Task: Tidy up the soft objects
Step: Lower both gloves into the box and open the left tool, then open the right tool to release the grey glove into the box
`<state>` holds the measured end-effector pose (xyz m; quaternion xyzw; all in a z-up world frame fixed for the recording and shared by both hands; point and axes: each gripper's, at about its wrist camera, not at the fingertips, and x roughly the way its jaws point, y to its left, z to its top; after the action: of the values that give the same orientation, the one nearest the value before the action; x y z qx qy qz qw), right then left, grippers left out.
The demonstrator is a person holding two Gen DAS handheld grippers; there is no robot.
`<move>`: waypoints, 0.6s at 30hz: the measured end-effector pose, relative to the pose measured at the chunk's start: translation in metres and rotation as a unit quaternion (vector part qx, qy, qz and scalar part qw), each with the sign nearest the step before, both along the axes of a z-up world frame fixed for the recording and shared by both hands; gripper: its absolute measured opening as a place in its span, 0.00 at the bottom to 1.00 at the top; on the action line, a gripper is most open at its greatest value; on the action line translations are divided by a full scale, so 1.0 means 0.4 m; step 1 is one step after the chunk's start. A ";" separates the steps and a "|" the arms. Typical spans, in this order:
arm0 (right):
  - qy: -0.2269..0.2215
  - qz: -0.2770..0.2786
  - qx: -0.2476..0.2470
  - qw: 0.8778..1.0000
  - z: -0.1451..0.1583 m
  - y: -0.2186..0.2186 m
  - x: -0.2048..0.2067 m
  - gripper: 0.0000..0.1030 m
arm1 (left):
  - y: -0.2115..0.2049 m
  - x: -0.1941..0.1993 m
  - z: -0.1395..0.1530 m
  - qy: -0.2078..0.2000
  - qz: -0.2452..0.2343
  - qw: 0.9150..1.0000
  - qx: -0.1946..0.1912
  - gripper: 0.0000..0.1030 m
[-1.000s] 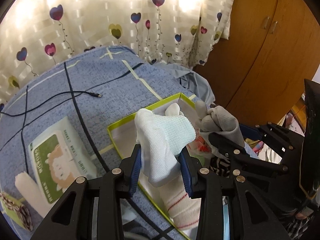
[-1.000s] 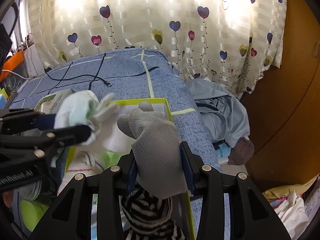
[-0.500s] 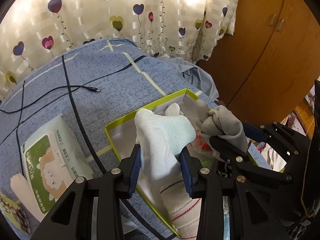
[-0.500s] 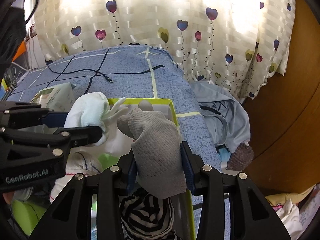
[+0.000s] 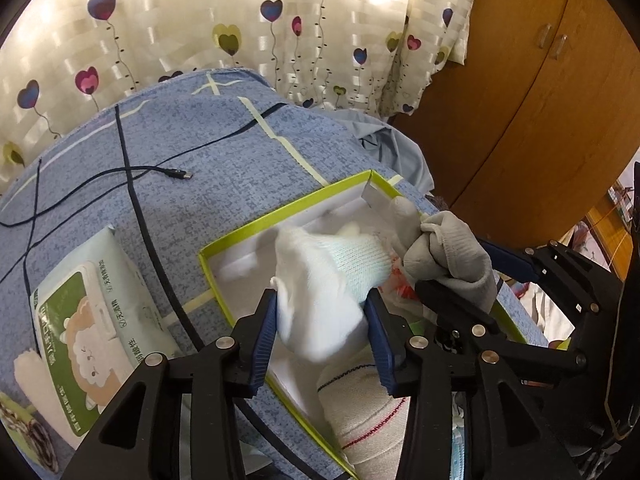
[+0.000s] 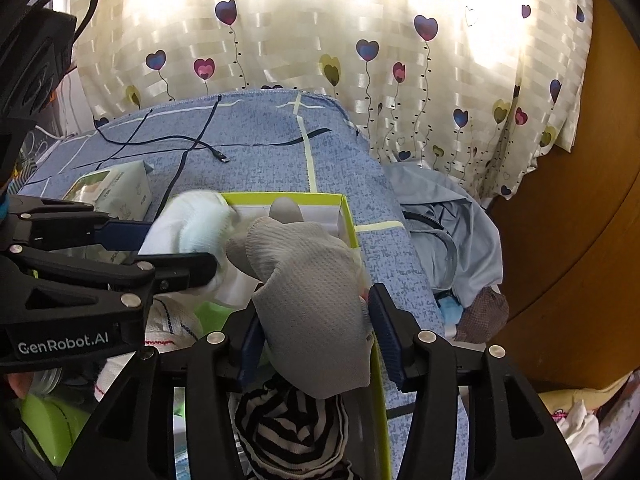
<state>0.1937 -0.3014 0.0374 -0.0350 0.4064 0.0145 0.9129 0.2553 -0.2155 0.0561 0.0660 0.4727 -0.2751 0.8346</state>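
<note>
**Both socks coming loose at once, what can go wrong**

So I'm over the box [image 5: 280, 216] on the bed [image 5: 224, 160] with a sock in each gripper. My left gripper [image 5: 322, 328] has the white sock [image 5: 324, 280] between its pads, my right gripper [image 6: 316, 334] has the grey sock [image 6: 308, 276]. Both sets of jaws have just been opening. On the right I can see a gap at one pad, so that sock looks freed. The left one is blurry, but its pads look clear of the sock too.

My worries: the grey sock hangs right over the box's near wall, so it could flop outside onto the bed. The white one could catch on a pad and get dragged back out. The box also already has a striped sock [image 6: 292, 432] and others piled in, so new ones may just slide off the heap.
</note>
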 end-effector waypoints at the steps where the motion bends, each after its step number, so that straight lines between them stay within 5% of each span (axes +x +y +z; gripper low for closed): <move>1: 0.001 0.002 0.002 1.000 0.000 -0.001 -0.001 0.49 | -0.001 -0.001 0.000 0.001 -0.001 1.000 0.000 0.44; 6: 0.000 0.005 0.002 1.000 0.003 -0.001 -0.011 0.50 | 0.000 -0.003 0.004 -0.001 0.000 1.000 -0.001 0.52; 18: -0.004 0.027 0.024 0.999 0.031 -0.002 -0.057 0.50 | 0.016 -0.023 0.038 -0.011 0.001 1.000 -0.016 0.54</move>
<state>0.1708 -0.3023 0.0497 -0.0238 0.4016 0.0484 0.9142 0.2460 -0.2089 0.0713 0.0556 0.4589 -0.2811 0.8410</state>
